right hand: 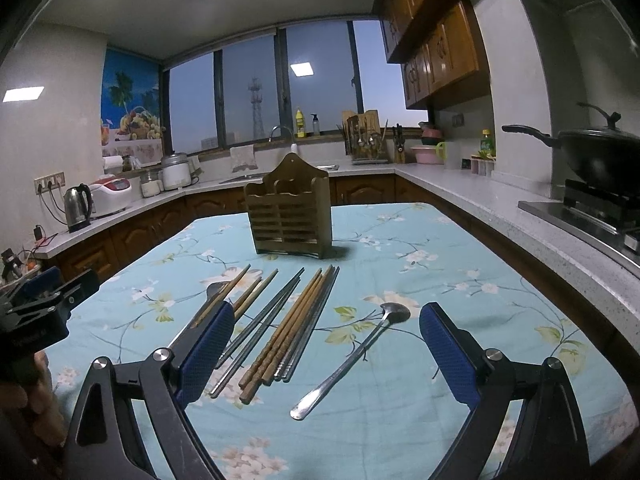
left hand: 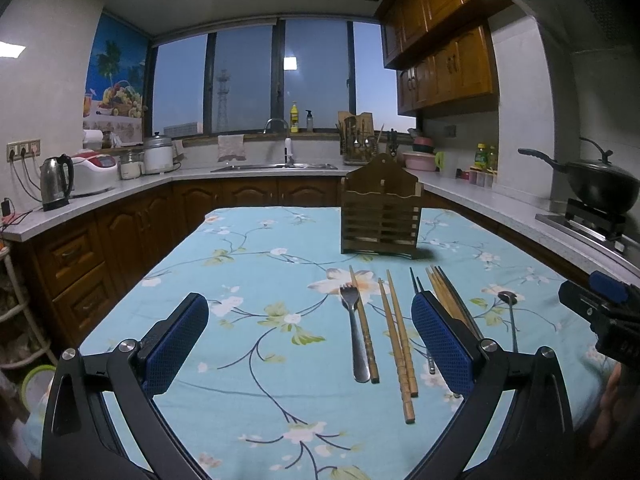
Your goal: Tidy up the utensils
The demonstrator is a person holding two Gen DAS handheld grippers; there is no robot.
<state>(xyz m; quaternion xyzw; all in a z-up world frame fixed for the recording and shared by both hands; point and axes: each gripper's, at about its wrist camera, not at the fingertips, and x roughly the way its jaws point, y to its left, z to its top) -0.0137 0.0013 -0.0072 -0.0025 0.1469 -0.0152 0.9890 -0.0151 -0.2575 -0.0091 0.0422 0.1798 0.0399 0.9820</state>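
A wooden slatted utensil holder (left hand: 379,216) (right hand: 289,213) stands upright on the table with the floral blue cloth (left hand: 248,280). In front of it lie a metal fork (left hand: 354,332), several wooden chopsticks (left hand: 396,340) (right hand: 286,330), metal chopsticks (right hand: 256,332) and a metal spoon (right hand: 352,356) (left hand: 510,312). My left gripper (left hand: 310,344) is open and empty, hovering over the near cloth, fork and chopsticks between its fingers. My right gripper (right hand: 326,356) is open and empty above the chopsticks and spoon.
Kitchen counters wrap around the table: a kettle (left hand: 56,182) and rice cooker (left hand: 94,172) at left, a sink (left hand: 276,166) at the back, a black wok (left hand: 600,184) on the stove at right. Wooden cabinets hang above on the right.
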